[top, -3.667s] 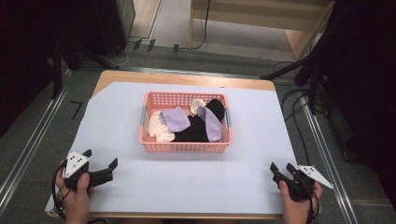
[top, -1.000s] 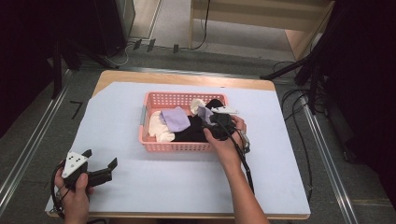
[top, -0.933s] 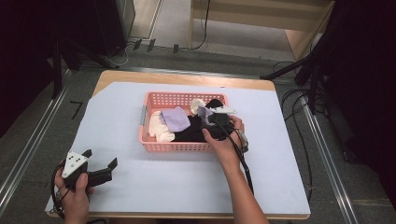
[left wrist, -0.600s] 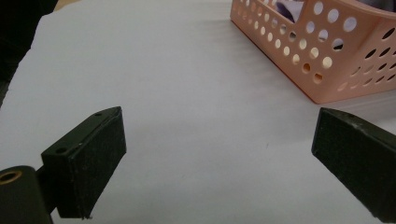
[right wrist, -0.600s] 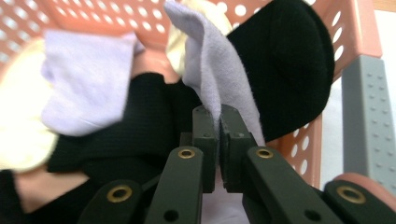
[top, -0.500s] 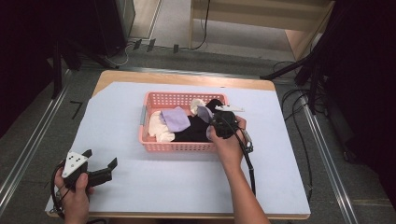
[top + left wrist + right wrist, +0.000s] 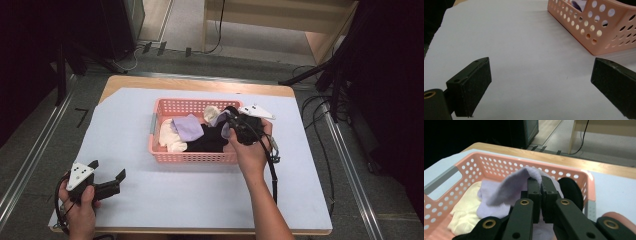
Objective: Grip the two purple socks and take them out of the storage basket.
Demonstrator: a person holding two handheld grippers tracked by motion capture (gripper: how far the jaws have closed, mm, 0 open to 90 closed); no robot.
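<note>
While I pinch: my right claw is closed tight on a purple sock, with the cloth squeezed between the two black jaws.
Where the sock is: in the pink basket, at its right end. One end is lifted up in my claw, and the rest hangs down onto the pile.
What is in the basket: another purple sock, something cream and something black, all mixed up.
My left claw: it is wide and holds nothing. It rests low near the front left corner of the table, well apart from the basket.
What is done: I have grabbed one sock, I think.
What is left: I need to lift it all the way out and put it down on the table. The other things wait in the basket.
</note>
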